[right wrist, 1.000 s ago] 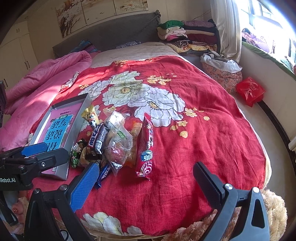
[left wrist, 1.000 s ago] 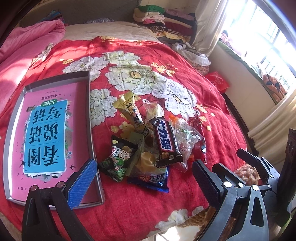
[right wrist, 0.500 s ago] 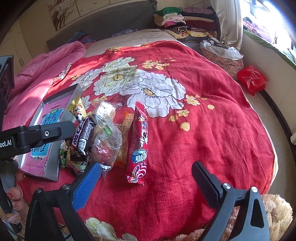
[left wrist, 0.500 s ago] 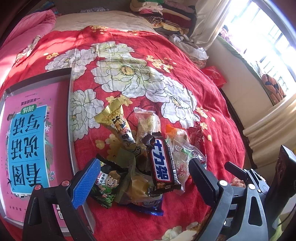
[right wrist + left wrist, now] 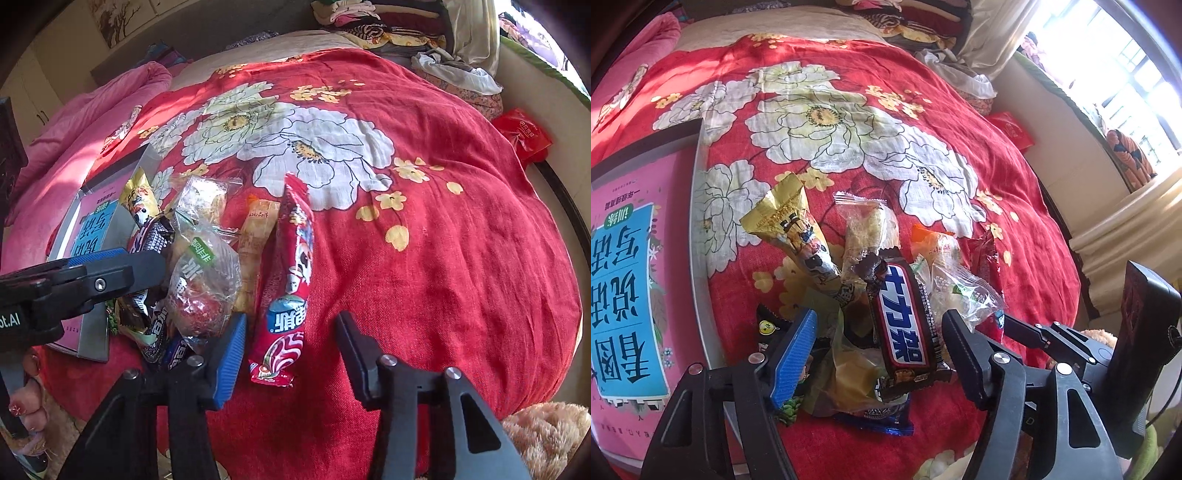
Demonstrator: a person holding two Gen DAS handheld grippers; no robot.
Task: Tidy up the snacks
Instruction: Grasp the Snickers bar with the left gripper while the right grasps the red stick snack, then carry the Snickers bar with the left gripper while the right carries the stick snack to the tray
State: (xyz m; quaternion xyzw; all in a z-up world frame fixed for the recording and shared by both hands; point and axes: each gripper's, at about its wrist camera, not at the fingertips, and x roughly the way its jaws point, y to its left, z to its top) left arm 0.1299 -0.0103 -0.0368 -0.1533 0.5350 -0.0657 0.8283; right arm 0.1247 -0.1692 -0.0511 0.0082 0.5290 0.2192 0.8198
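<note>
- While your right tool (image 5: 290,352) closes, not yet clamped, the red candy stick pack (image 5: 286,288) lies between its jaws, long axis running straight away from you.
- Your left tool (image 5: 879,349) is also closing, straddling the chocolate bar (image 5: 905,325) lengthwise, pads not touching.

Home bedroom, floral bedspread (image 5: 424,221), folded clothes (image 5: 369,22)

Both grippers' fingers (image 5: 798,354) apparently closing.
</note>
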